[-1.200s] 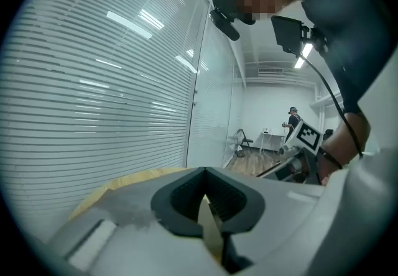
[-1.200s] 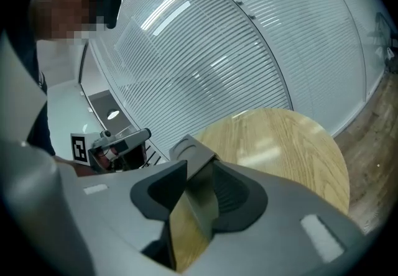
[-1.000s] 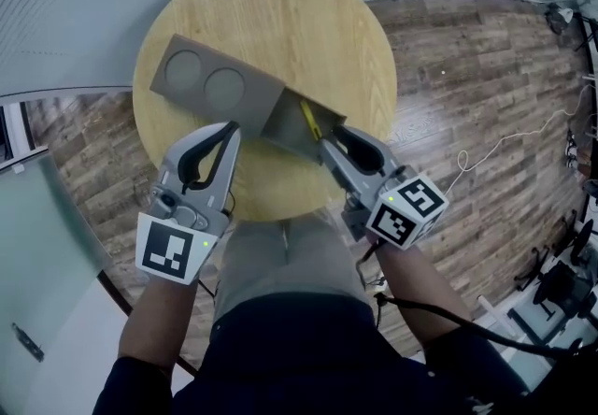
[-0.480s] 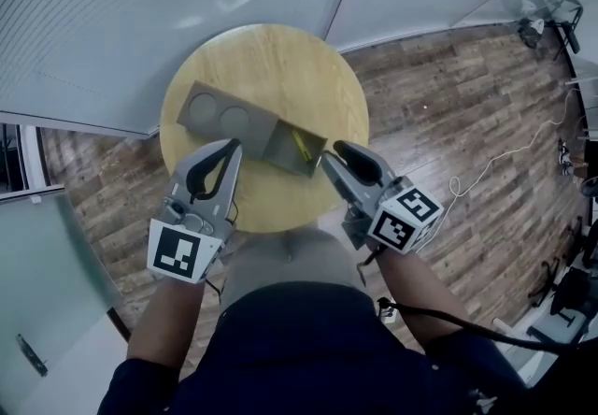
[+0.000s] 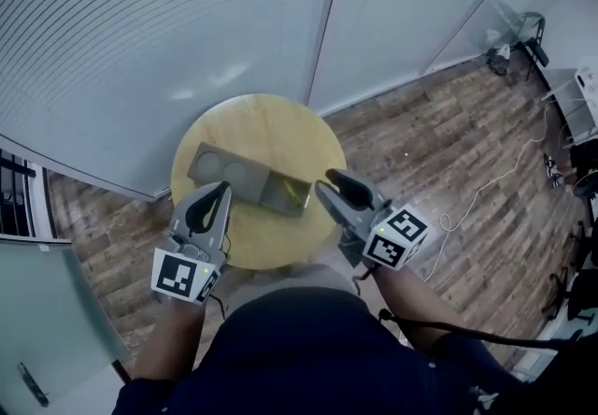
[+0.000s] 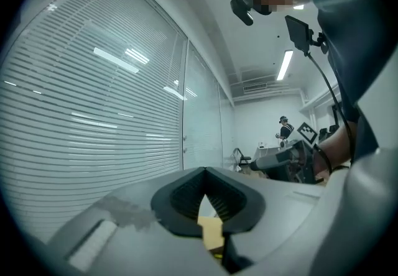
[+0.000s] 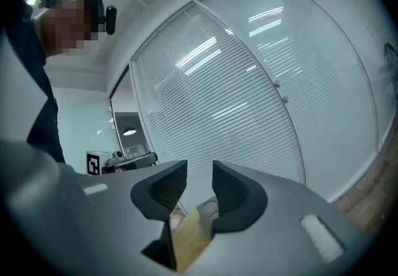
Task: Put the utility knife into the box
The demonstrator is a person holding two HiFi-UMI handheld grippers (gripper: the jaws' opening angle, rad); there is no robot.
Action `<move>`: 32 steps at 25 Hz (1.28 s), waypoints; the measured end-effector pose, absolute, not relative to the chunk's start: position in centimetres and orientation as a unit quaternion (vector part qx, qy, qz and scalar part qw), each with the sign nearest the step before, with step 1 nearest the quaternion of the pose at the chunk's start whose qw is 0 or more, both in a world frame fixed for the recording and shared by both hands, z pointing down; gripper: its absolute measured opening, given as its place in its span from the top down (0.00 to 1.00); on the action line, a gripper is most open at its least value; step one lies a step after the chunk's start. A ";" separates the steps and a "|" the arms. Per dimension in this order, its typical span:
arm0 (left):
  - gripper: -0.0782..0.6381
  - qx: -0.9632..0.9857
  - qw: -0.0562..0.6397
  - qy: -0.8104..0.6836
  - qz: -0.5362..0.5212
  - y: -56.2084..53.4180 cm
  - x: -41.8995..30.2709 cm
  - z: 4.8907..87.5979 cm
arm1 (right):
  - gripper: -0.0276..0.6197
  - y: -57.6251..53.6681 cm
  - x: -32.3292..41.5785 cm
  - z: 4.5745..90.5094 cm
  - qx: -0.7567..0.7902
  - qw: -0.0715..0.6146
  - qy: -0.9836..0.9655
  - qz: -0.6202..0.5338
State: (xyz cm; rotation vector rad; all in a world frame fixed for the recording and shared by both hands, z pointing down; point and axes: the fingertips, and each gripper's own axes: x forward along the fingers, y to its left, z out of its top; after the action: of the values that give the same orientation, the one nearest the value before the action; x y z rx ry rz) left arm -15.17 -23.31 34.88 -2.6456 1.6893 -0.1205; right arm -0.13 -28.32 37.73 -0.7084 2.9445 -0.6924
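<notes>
Just changed: a second ago the right tool was reaching up to the open end of the box, right by the yellow sliver inside it. Now both tools have drawn back toward the person's body. The whole tabletop looks smaller and farther below, as if the person has straightened up and stepped back.

What it means: I'd say the placing is done. The utility knife shows only as a thin yellowish streak, too small to make out clearly. It lies inside the box's open compartment, beside the panel with two round recesses, and neither tool is touching it. This looks like the retreat after letting go.

Left tool: in its own view the two dark pads lean in and meet at the tips, leaving only a small wedge-shaped gap below them. It is pressed together on nothing. It hangs over the near-left edge of the tabletop, clear of the box.

Right tool, its own view: the jaws stand a little apart with a plain gap between them, and nothing is in that gap. Through it a strip of wooden tabletop and a corner of the grey box can be seen well beyond the tips. It hangs off the near-right edge, close to the box's open end but apart from it.

Box: it lies slantwise across the middle of the tabletop, open end toward the right tool.
</notes>
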 end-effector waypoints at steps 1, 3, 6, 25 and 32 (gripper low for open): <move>0.89 -0.841 0.005 0.539 -0.037 -23.0 -15.2 34.3 | 0.75 -27.9 0.0 37.0 -0.224 0.019 0.951 -0.213; 0.89 -0.839 0.015 0.544 -0.029 -22.5 -15.1 33.0 | 0.75 -27.3 0.4 35.8 -0.221 0.022 0.956 -0.194; 0.89 -0.837 0.030 0.546 -0.023 -22.2 -15.2 31.5 | 0.75 -27.2 1.0 34.3 -0.223 0.035 0.958 -0.175; 0.89 -0.834 0.057 0.548 -0.035 -22.4 -16.1 29.3 | 0.94 -26.9 1.4 32.8 -0.240 0.048 0.964 -0.106; 0.89 -0.833 0.048 0.550 -0.031 -22.9 -16.8 30.0 | 0.95 -27.1 0.1 33.0 -0.231 0.040 0.966 -0.108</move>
State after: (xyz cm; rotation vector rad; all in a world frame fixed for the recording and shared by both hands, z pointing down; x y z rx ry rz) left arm -16.81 -22.88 29.99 -2.5406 1.6758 -0.0957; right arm 0.13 -27.10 33.05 -0.7089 2.9603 -0.3323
